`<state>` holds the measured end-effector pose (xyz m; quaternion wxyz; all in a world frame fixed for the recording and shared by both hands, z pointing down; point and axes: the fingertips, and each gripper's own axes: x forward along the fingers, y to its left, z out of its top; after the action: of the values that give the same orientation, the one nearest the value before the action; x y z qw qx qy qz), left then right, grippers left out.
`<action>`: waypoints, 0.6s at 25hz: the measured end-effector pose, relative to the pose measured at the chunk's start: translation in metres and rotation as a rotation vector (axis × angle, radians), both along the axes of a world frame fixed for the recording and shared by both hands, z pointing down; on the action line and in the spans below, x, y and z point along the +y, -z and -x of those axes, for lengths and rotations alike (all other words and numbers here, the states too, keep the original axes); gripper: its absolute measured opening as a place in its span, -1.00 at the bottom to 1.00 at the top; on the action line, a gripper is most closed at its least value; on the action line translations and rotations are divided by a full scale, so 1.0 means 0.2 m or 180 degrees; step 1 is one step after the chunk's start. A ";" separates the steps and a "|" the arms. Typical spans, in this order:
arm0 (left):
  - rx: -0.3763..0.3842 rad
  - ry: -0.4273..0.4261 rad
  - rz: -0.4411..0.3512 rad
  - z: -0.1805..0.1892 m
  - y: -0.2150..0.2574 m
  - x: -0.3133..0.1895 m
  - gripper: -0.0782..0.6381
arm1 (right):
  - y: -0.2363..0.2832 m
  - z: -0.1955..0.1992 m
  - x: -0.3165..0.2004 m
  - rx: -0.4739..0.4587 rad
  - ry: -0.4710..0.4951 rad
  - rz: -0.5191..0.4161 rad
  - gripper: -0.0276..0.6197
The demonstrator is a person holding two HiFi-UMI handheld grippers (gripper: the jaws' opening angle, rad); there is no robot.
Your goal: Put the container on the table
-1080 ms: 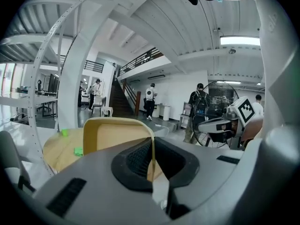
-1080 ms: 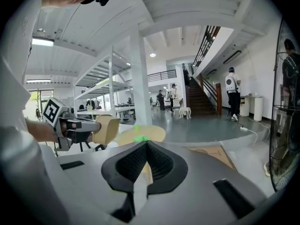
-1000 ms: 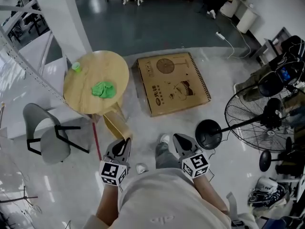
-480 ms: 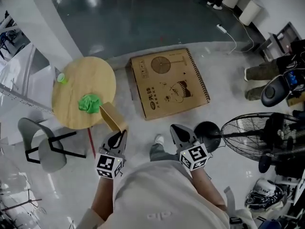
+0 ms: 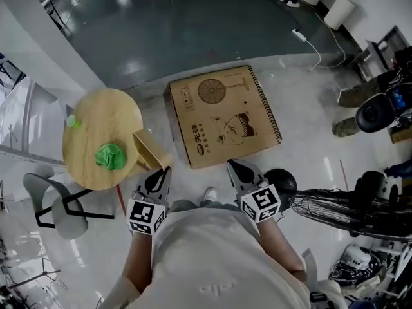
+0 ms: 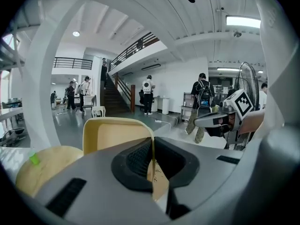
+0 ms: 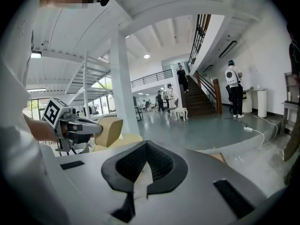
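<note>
The left gripper [image 5: 159, 176] has its 2 jaws pressed together on the thin wall of the tan container [image 5: 149, 150], which it holds in the air at the right edge of the round wooden table [image 5: 96, 118], just beside a green lump [image 5: 111, 156] lying on the tabletop. The right gripper [image 5: 237, 171] has its jaws closed with nothing between them and hangs over the floor near a flat cardboard box [image 5: 222, 114].
</note>
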<state>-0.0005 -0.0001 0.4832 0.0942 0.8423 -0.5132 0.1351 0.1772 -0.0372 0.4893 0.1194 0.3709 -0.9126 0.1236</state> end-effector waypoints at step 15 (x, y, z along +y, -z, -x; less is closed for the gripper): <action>0.0013 -0.0024 0.0245 0.36 -0.14 -0.41 -0.70 | -0.04 0.31 -0.37 0.0220 0.0077 0.0121 -0.83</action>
<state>-0.0721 -0.0830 0.5112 0.1271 0.8402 -0.5043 0.1535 0.1144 -0.1113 0.4972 0.1593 0.3615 -0.9099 0.1266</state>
